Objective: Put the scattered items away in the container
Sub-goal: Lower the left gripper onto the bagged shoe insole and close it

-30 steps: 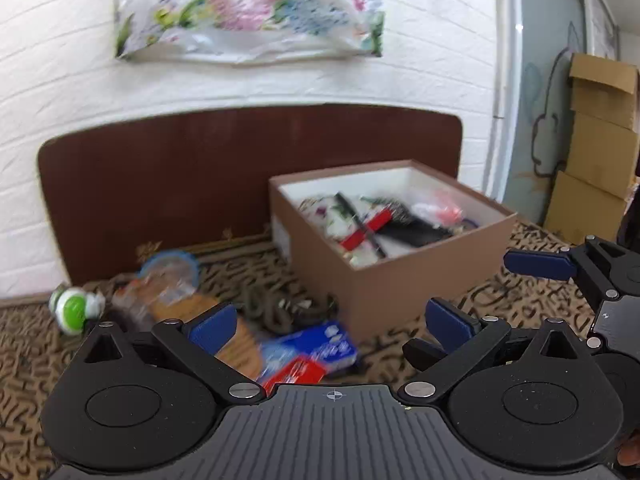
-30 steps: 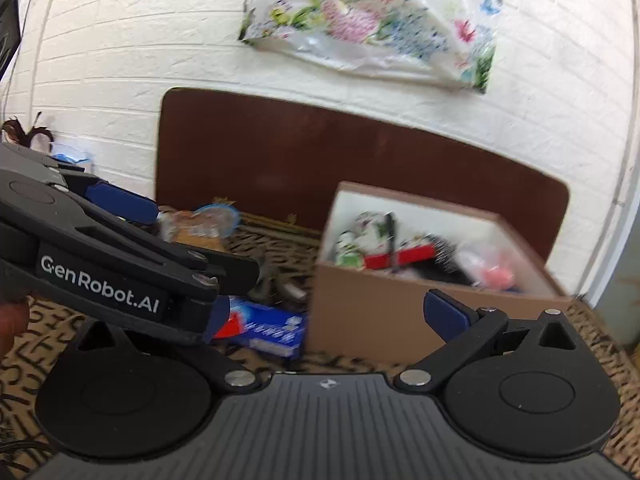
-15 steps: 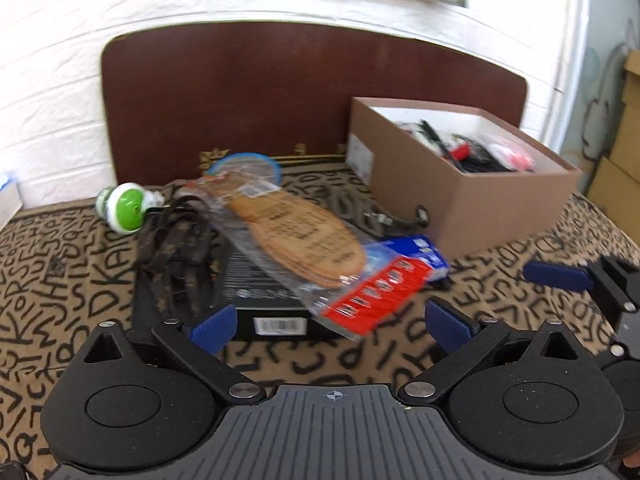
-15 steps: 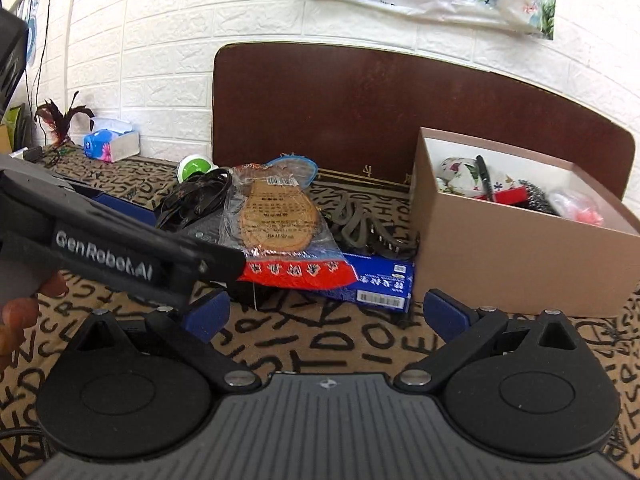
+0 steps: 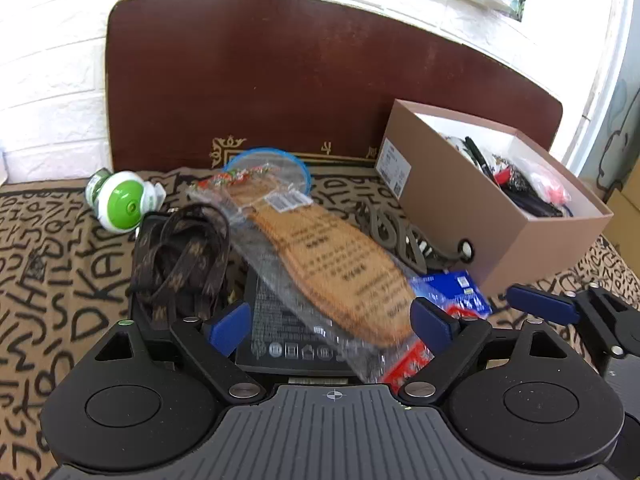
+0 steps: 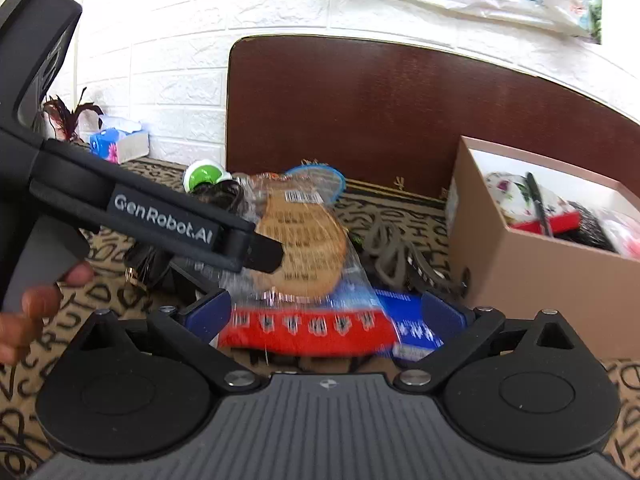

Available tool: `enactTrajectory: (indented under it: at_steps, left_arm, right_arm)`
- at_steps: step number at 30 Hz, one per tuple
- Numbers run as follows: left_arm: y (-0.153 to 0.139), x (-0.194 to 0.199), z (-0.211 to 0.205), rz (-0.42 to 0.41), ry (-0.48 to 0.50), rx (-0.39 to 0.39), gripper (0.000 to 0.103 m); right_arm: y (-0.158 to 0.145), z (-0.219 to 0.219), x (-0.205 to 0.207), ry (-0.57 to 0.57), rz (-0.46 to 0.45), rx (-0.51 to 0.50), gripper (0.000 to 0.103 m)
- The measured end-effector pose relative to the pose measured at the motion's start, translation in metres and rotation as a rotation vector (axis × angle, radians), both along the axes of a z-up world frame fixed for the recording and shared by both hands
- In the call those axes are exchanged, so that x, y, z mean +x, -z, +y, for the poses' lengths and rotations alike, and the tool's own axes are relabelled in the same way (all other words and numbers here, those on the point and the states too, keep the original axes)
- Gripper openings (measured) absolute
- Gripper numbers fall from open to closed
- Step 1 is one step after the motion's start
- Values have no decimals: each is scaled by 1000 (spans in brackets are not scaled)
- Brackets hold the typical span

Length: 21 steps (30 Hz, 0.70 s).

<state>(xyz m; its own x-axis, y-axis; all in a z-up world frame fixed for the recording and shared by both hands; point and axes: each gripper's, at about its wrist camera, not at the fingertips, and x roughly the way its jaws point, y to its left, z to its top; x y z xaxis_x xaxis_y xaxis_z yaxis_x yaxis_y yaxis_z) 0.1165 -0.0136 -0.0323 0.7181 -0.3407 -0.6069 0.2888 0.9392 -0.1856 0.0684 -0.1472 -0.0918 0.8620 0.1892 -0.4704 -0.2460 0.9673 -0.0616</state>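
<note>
A brown cardboard box [image 5: 508,236] [image 6: 552,280] stands at the right, holding several items. A clear packet with a tan insole and red end [image 5: 332,268] [image 6: 304,248] lies on a black flat box [image 5: 280,332]. My left gripper [image 5: 330,322] is open, its fingers either side of the packet's near end. My right gripper [image 6: 326,314] is open, its fingers flanking the packet's red end. A blue carton [image 5: 456,292] [image 6: 412,320], a dark strap [image 5: 180,256], a grey coiled belt [image 5: 400,240] [image 6: 392,256] and a green-and-white ball [image 5: 120,200] [image 6: 204,174] lie around.
A blue-rimmed round lid [image 5: 268,164] lies behind the packet. A dark brown board [image 5: 320,80] leans on the white brick wall. A tissue pack [image 6: 120,146] sits far left. The patterned cloth [image 5: 48,280] covers the surface. The left gripper's arm [image 6: 160,224] crosses the right wrist view.
Both grippers have moved forward and down toward the insole packet; it now lies between the fingers of each. The box has shifted to the right of both views.
</note>
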Motion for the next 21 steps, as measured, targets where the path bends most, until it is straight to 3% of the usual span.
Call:
enactTrajectory:
  at_steps: [5, 10, 11, 13, 15, 19, 21]
  left_arm:
    - [4, 18, 1, 31, 26, 2, 85]
    - [10, 34, 3, 53, 28, -8, 85]
    - [10, 35, 2, 51, 29, -5, 85]
    - [10, 37, 1, 49, 39, -4, 84]
    - [11, 38, 0, 44, 43, 7, 79]
    - [12, 40, -3, 41, 46, 15, 70]
    - [11, 40, -5, 42, 41, 16, 60]
  right_arm:
    - [5, 5, 26, -46, 27, 31, 98]
    - [11, 9, 48, -75, 63, 66, 98]
    - [12, 10, 51, -79, 68, 70, 97]
    - [14, 10, 58, -85, 89, 92, 84]
    - [16, 8, 62, -87, 113, 139, 75]
    - [17, 11, 62, -90, 113, 132, 73]
    - [15, 13, 60, -83, 111, 122, 73]
